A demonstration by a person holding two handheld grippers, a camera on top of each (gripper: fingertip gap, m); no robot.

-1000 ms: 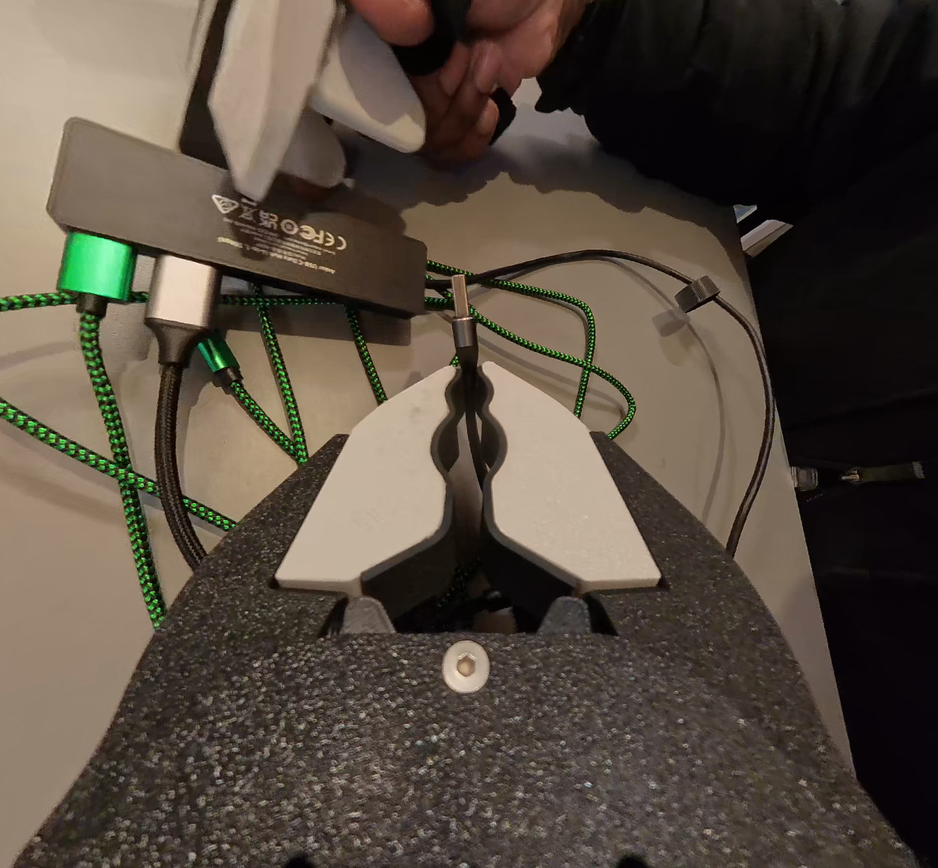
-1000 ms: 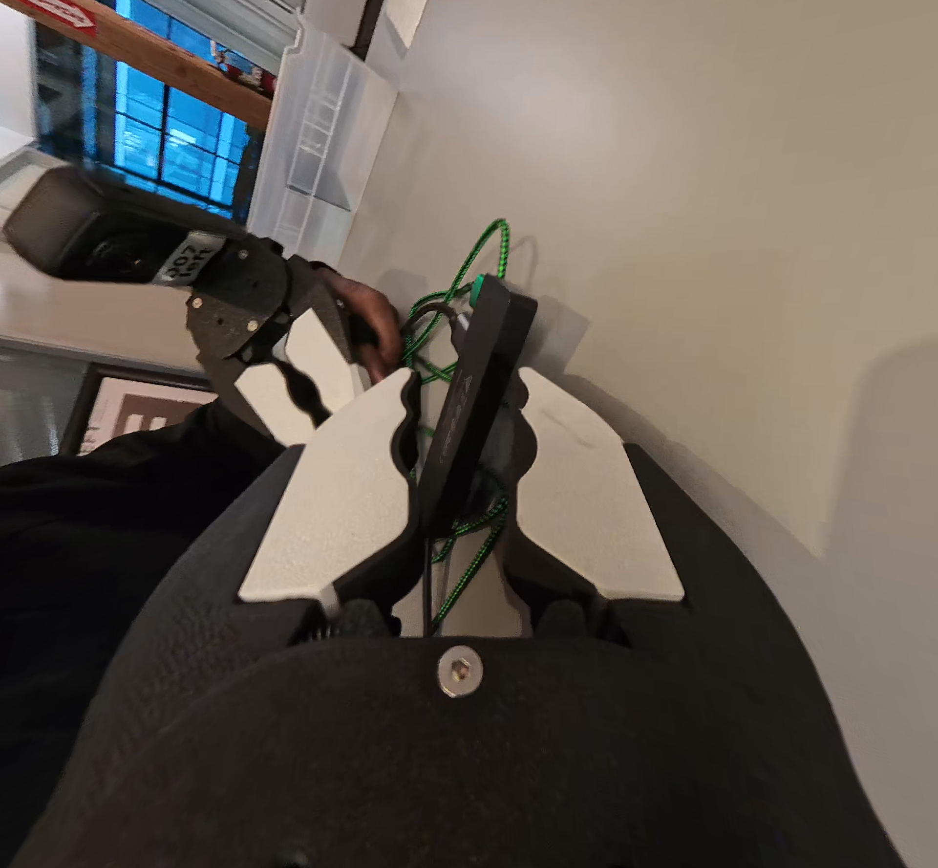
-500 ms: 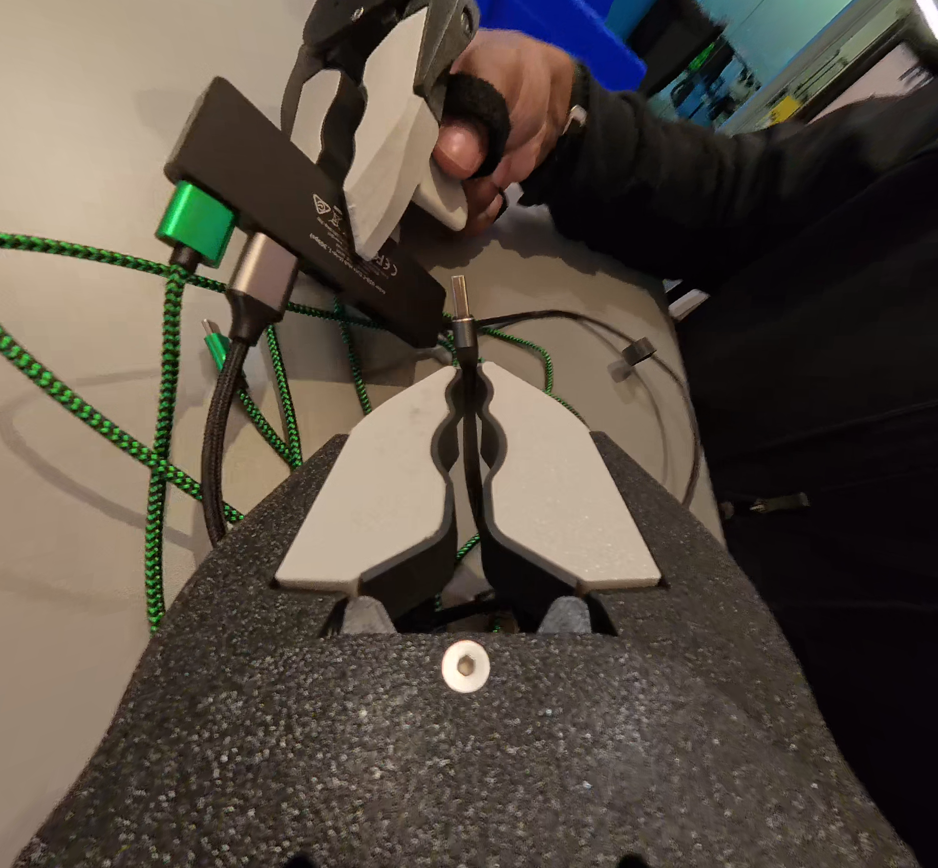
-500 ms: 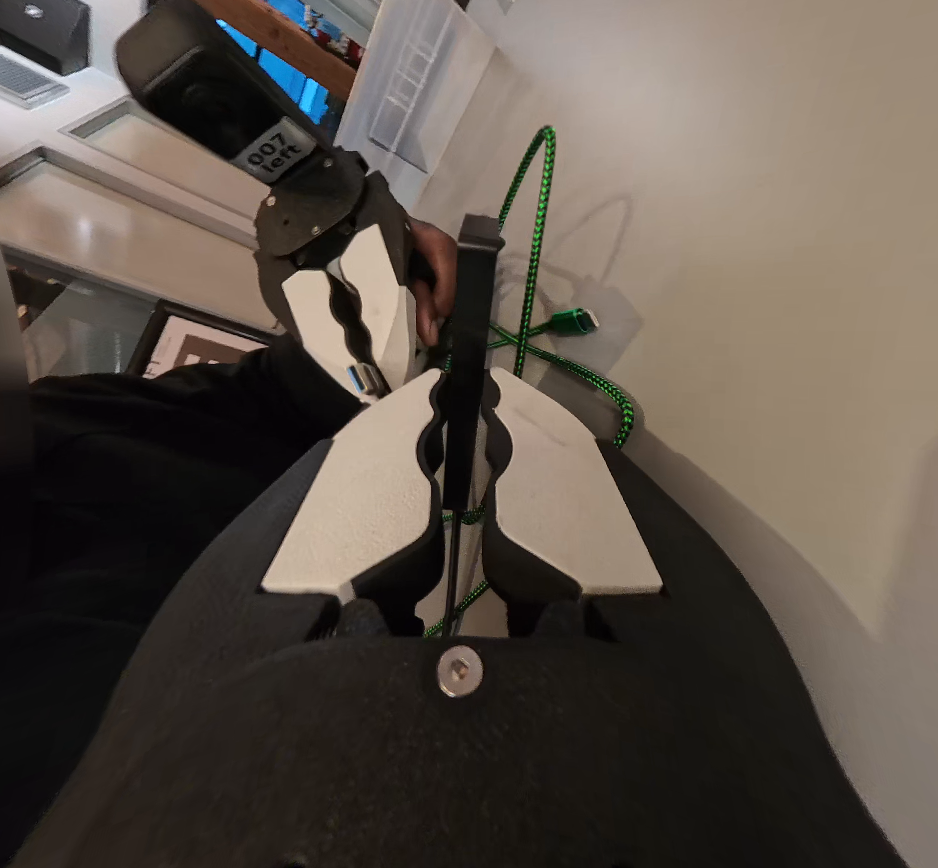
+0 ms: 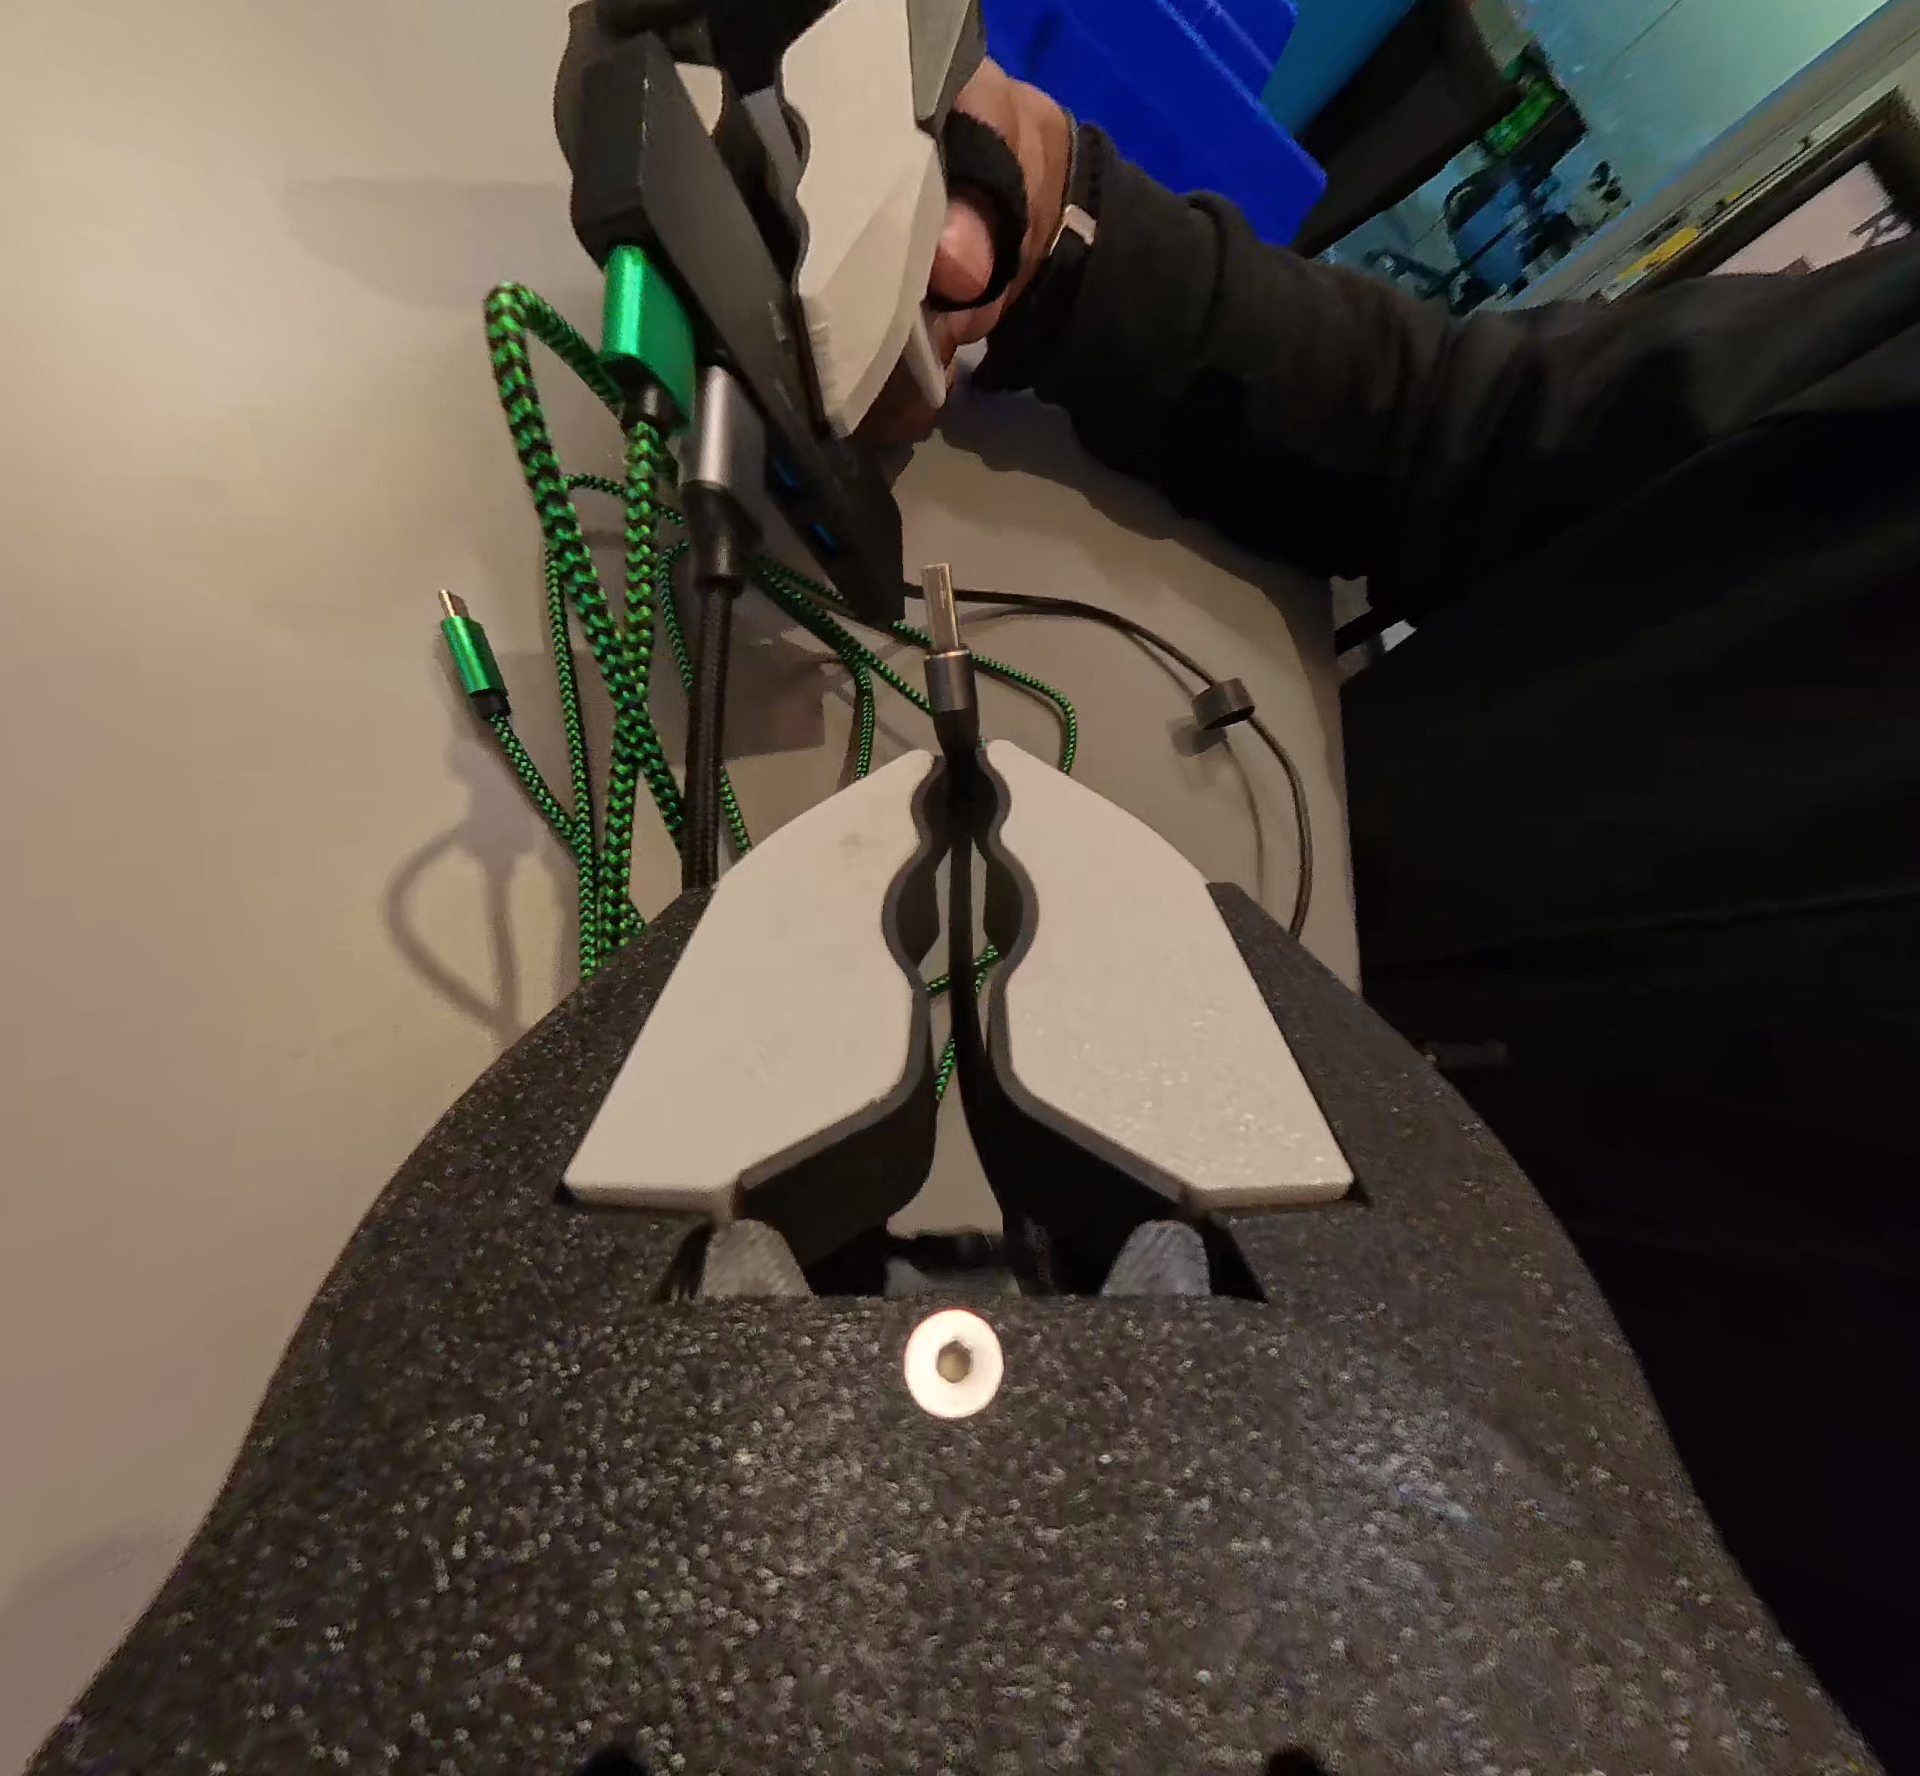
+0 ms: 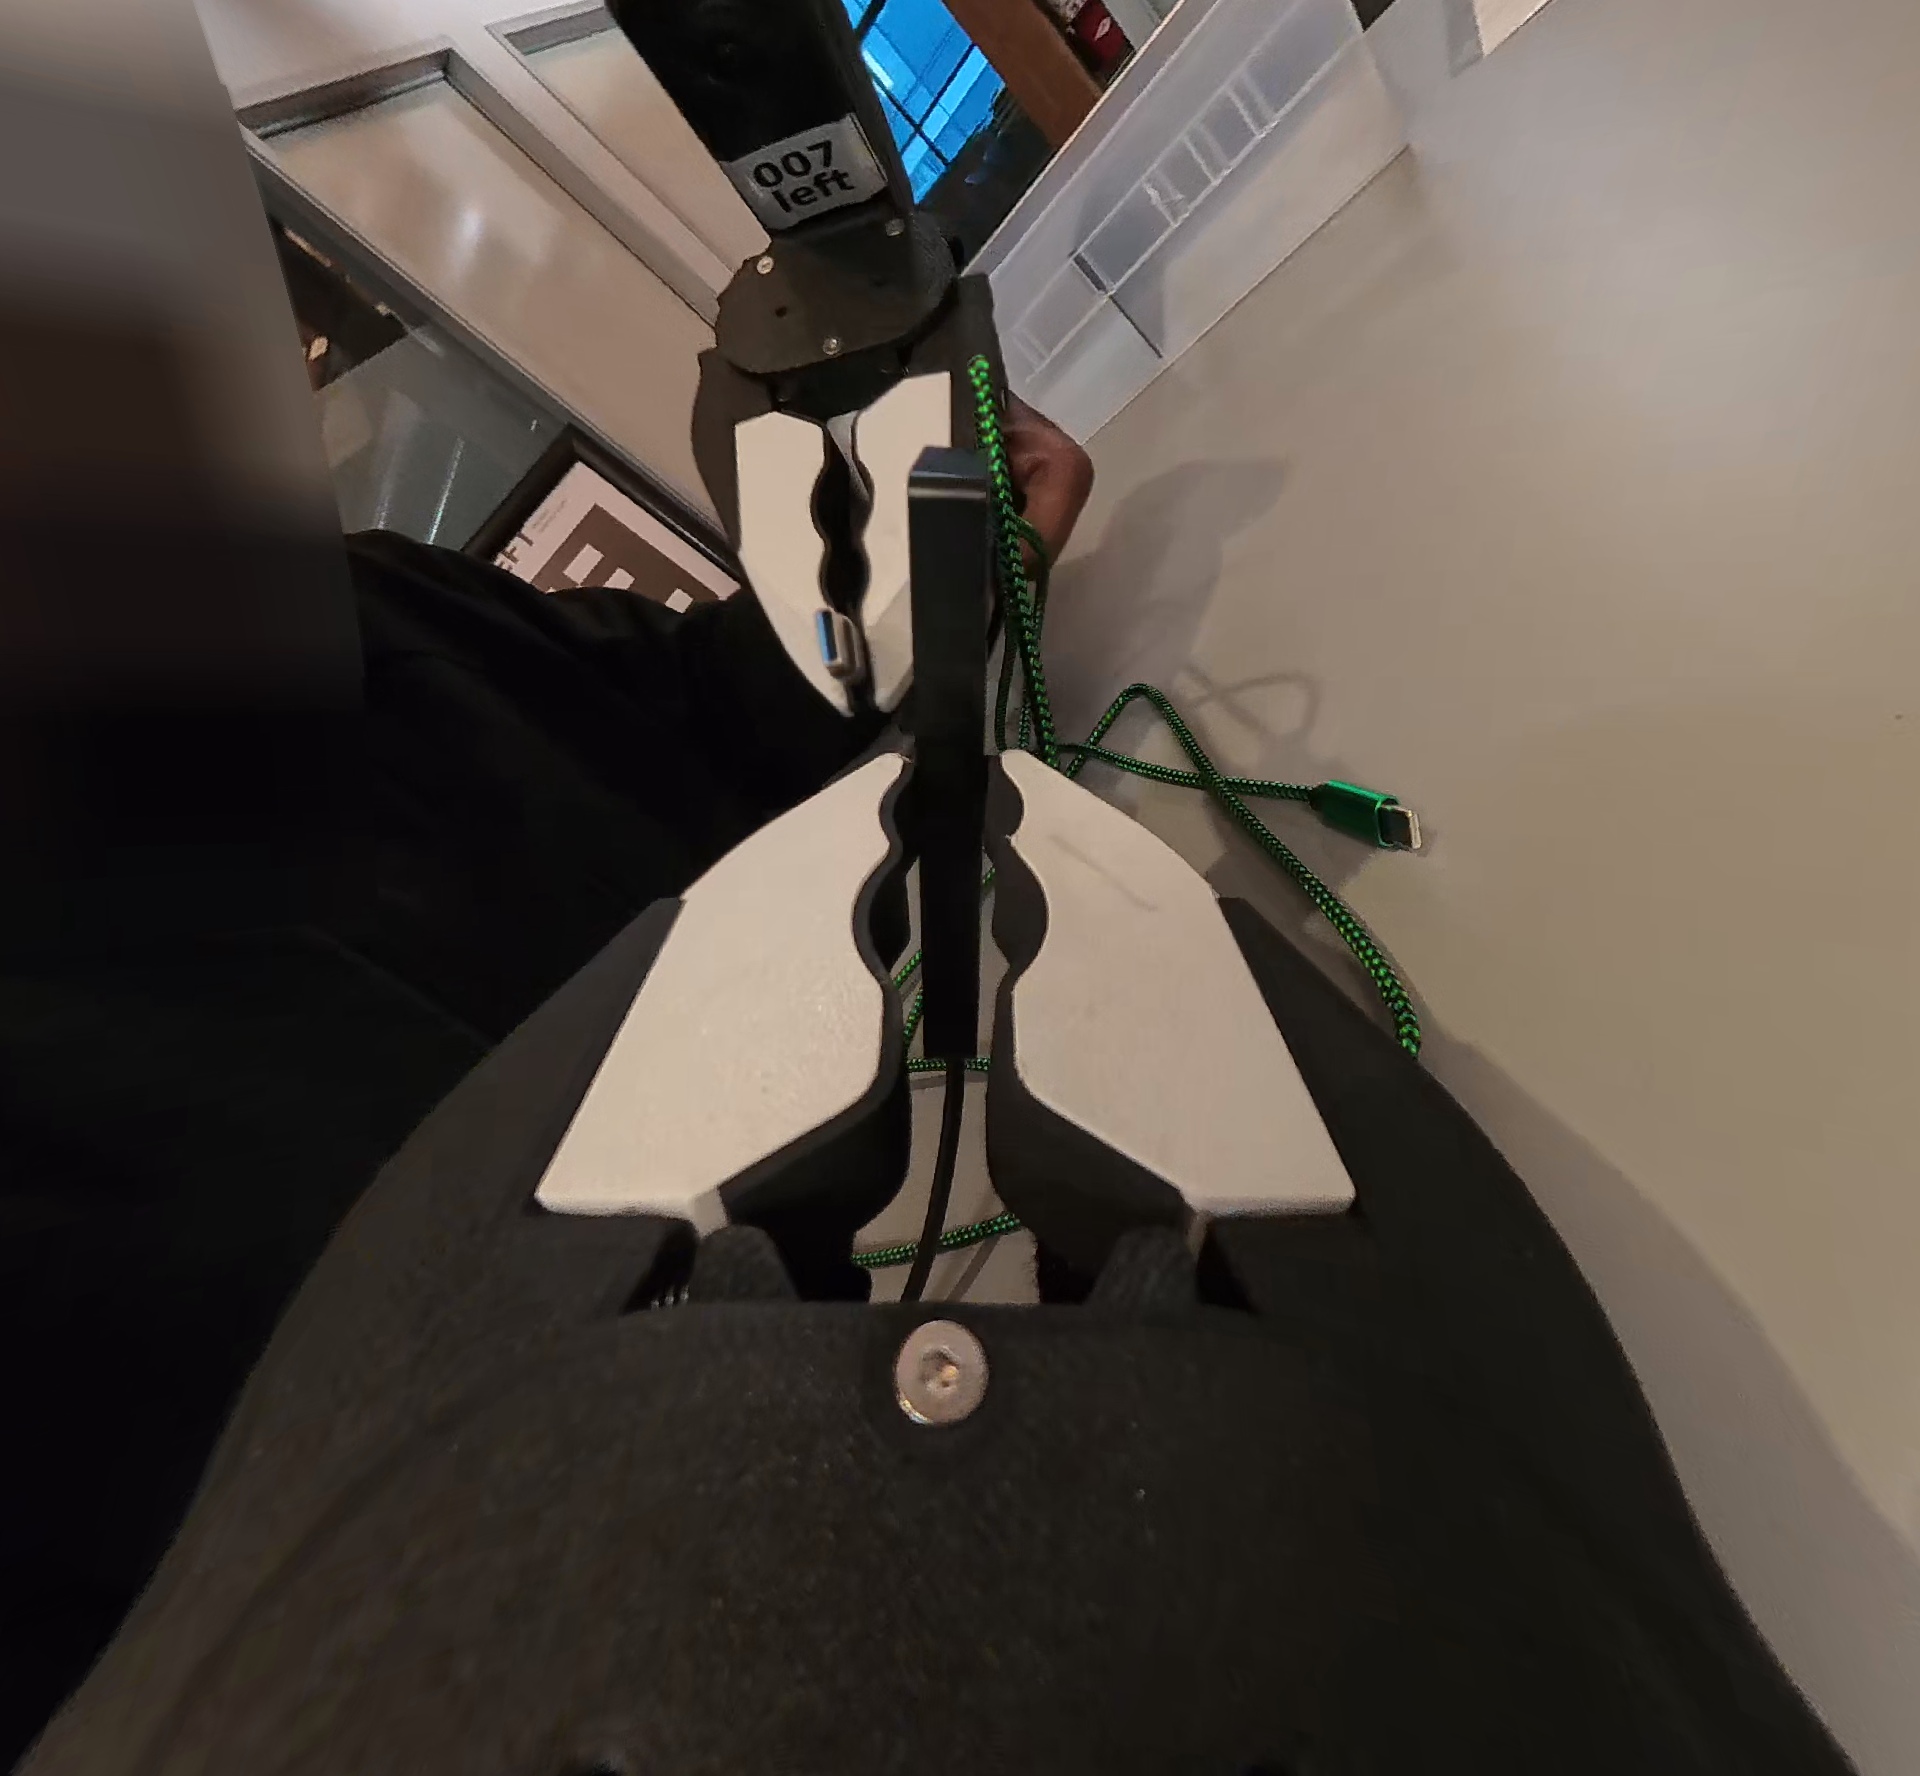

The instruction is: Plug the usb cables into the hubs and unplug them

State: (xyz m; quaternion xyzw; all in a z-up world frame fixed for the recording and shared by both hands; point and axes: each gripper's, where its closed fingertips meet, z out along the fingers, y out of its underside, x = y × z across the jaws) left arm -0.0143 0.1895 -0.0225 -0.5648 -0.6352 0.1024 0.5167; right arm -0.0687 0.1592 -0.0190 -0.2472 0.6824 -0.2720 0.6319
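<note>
Two tools pinching: left tool black cable; right tool black hub; grey label.

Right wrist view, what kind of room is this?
Probably a workshop or lab: a clear plastic storage bin at the beige table's edge, a big window, red fire extinguishers behind.

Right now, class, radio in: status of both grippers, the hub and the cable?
Left gripper shut on black cable, plug free, just short of hub. Right gripper shut on black hub, held off table. Green plug and grey plug already seated.
</note>
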